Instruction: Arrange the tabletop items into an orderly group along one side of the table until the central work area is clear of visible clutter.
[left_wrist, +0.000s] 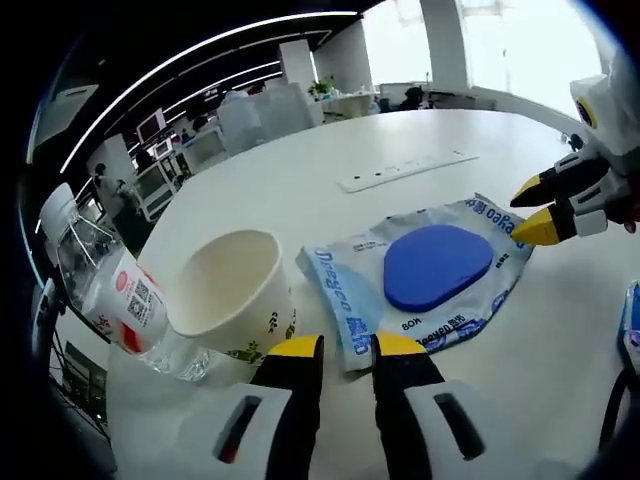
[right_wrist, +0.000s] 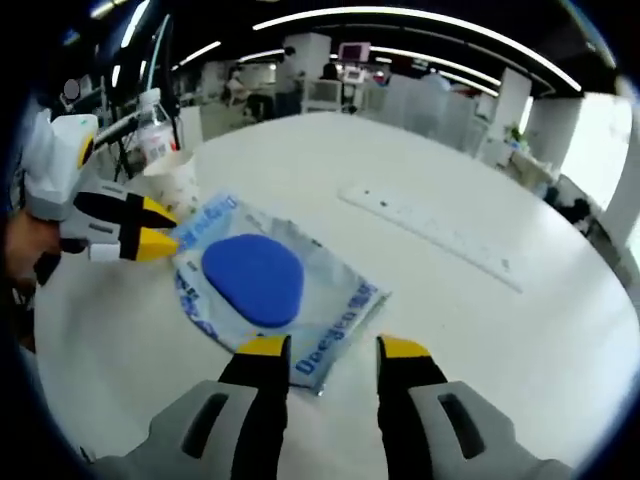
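- Bench (left_wrist: 300, 190) surface is white and round-edged, in an open office with ceiling light strips behind.
- A wet-wipe pack (left_wrist: 420, 275) with a blue lid (left_wrist: 437, 265) lies flat near the middle of the bench; in the right gripper view the same pack (right_wrist: 270, 290) sits just ahead of the jaws.
- The left gripper (left_wrist: 347, 348) points at the near edge of the pack, its yellow-tipped jaws parted by a narrow gap with nothing between them; whether the tips touch the pack's edge cannot be told.
- In the right gripper view the left gripper (right_wrist: 160, 228) comes in from the left, tips at the pack's far corner.
- The right gripper (right_wrist: 333, 347) hovers at the opposite edge of the pack, jaws spread apart and empty.
- In the left gripper view the right gripper (left_wrist: 535, 208) enters from the right, tips parted at the pack's far corner.
- A white paper cup (left_wrist: 232, 295) stands upright just beside the pack, left of the left gripper's jaws.
- A clear plastic bottle (left_wrist: 110, 285) with a white and red label stands tilted in the view next to the cup, touching or nearly so.
- A flat white power strip (left_wrist: 405, 170) lies further back on the bench, apart from the pack.
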